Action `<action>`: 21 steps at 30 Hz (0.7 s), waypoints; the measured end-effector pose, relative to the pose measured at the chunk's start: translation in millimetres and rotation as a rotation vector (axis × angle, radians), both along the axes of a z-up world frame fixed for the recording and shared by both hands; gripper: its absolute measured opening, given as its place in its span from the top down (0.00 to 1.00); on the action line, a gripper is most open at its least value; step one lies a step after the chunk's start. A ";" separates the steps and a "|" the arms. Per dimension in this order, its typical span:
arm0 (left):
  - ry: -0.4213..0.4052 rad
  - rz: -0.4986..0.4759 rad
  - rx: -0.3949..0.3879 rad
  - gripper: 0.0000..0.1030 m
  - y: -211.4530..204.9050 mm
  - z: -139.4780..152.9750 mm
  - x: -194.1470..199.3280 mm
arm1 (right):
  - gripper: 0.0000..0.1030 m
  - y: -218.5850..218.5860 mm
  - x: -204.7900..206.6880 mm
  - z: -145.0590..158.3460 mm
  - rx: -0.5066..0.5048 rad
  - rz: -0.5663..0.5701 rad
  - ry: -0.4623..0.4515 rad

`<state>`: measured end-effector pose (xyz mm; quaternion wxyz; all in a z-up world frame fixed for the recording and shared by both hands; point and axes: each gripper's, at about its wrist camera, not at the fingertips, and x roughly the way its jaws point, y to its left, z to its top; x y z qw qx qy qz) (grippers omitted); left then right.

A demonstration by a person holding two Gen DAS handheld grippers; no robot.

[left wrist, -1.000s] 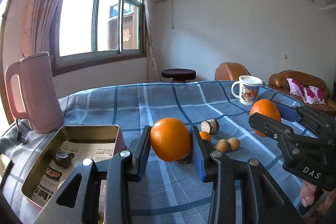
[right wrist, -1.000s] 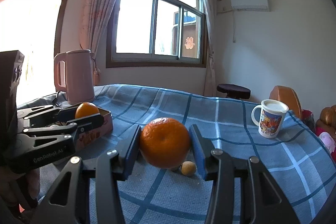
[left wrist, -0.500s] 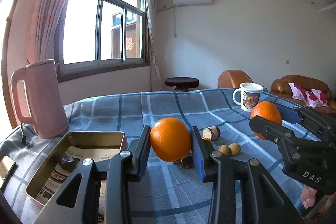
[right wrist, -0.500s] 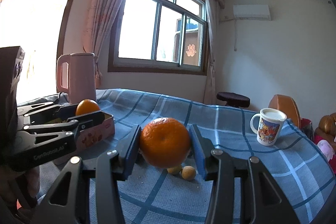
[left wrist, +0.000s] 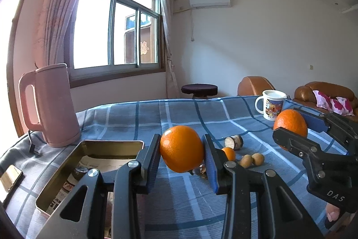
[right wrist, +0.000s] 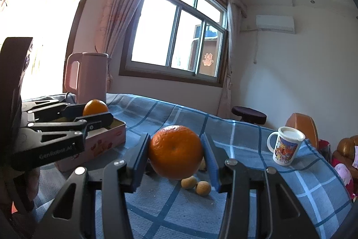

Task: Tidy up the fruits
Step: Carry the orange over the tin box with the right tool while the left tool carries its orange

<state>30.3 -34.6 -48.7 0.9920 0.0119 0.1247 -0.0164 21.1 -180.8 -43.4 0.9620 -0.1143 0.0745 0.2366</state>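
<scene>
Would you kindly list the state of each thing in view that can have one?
Left claw: shut on an orange, held off the cloth.
Right claw: shut on another orange, also lifted.
Tin box: open, lidless, a small dark item inside.
Mug: upright, lid on.
Kettle: upright, lid closed.
Two longans: loose on the cloth.

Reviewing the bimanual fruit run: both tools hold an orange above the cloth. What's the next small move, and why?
Probably bring the left tool leftward over the open tin and lower its orange in. The tin sits just beside that tool and is mostly bare inside, holding only a small dark item. The right tool with its orange is farther from the tin, so it can wait.
</scene>
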 end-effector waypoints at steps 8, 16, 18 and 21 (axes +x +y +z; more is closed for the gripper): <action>0.016 0.032 -0.003 0.63 14.3 0.7 0.3 | 0.52 7.2 7.2 -1.0 0.009 0.033 0.038; 0.019 0.071 -0.017 0.63 35.2 4.9 -2.9 | 0.52 26.0 11.0 3.2 -0.003 0.070 0.047; 0.026 0.081 -0.019 0.63 39.1 4.6 -1.3 | 0.52 31.1 12.9 5.2 -0.003 0.084 0.052; 0.037 0.097 -0.022 0.63 45.9 4.0 0.0 | 0.52 39.5 16.9 7.9 -0.007 0.103 0.058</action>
